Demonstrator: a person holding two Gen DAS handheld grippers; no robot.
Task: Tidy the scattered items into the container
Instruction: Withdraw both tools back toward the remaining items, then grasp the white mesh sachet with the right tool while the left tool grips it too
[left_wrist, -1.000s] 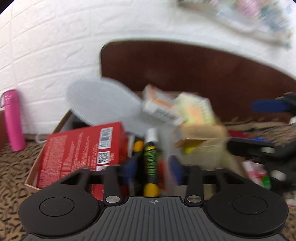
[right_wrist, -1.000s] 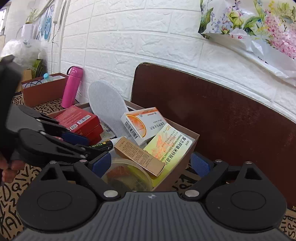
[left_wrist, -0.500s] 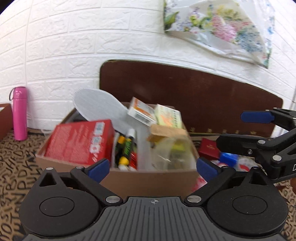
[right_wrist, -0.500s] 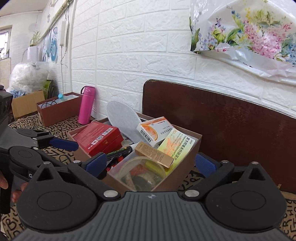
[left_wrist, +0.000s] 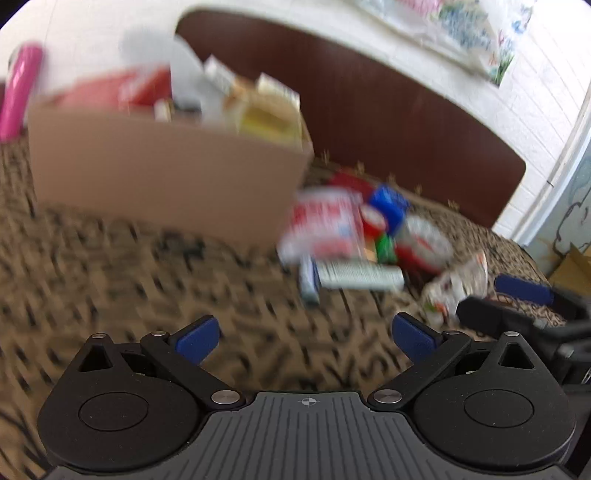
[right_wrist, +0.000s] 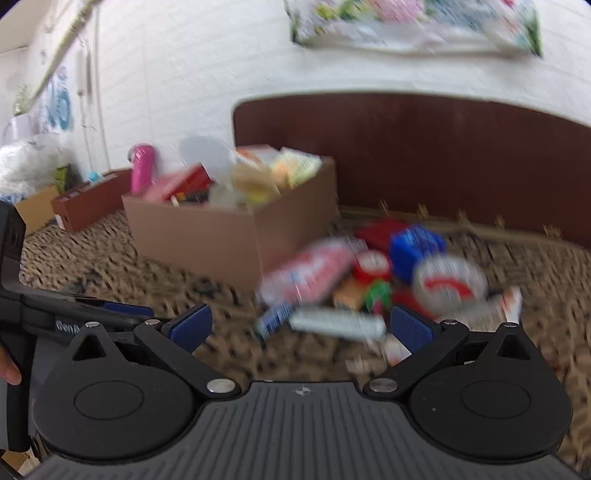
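Note:
A brown cardboard box (left_wrist: 162, 177) (right_wrist: 207, 236) stands on the patterned cloth, filled with a red carton, a grey insole and medicine boxes. To its right lies a blurred pile of scattered items (left_wrist: 354, 236) (right_wrist: 373, 280): a red-and-white packet (right_wrist: 310, 273), a blue box (right_wrist: 413, 247), a round red-and-white tub (right_wrist: 447, 284), a long white strip (right_wrist: 336, 323). My left gripper (left_wrist: 306, 338) is open and empty, low over the cloth before the box. My right gripper (right_wrist: 299, 325) is open and empty, near the pile. Both views are motion-blurred.
A pink bottle (right_wrist: 142, 168) stands left of the box by the white brick wall. A dark brown headboard (right_wrist: 424, 155) runs behind. A brown tray (right_wrist: 92, 197) and cartons sit far left. The right gripper shows in the left wrist view (left_wrist: 524, 299).
Both grippers have pulled back and down from the box, and swung right. The left gripper, shut over the box a second ago, is open. The scattered pile has come into view.

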